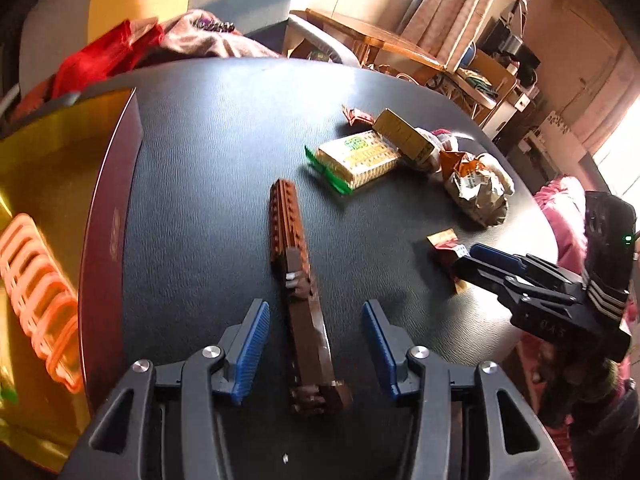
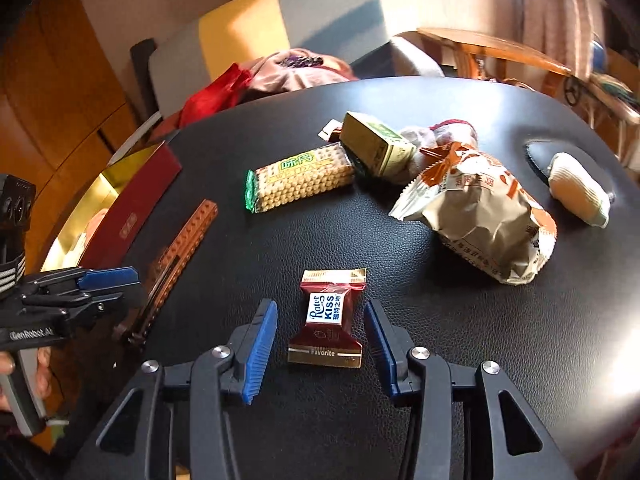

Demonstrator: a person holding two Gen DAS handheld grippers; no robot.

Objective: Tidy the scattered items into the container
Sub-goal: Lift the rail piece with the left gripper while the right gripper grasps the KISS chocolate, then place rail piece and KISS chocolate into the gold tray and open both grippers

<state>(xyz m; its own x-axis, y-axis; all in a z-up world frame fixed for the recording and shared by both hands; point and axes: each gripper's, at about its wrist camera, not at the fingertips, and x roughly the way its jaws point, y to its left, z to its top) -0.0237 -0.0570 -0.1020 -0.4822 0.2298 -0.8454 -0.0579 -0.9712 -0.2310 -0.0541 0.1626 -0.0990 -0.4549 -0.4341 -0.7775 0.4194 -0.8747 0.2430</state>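
A long brown brick-built bar [image 1: 298, 280] lies on the black table [image 1: 208, 160]. My left gripper [image 1: 316, 312] is open, its jaws on either side of the bar's near half. A red box with a gold inside [image 1: 112, 216] stands at the left and holds an orange plastic piece [image 1: 40, 300]. My right gripper [image 2: 320, 316] is open around a red Kiss candy [image 2: 328, 318]. The bar also shows in the right wrist view [image 2: 180, 256], as does the box [image 2: 136, 196].
A cracker pack [image 2: 300, 180], a small yellow carton [image 2: 376, 146], a crumpled brown snack bag [image 2: 480, 212], a small red wrapper [image 1: 356, 115] and a cream sock-like roll [image 2: 580, 196] lie further back. A chair with clothes [image 2: 272, 68] stands behind the table.
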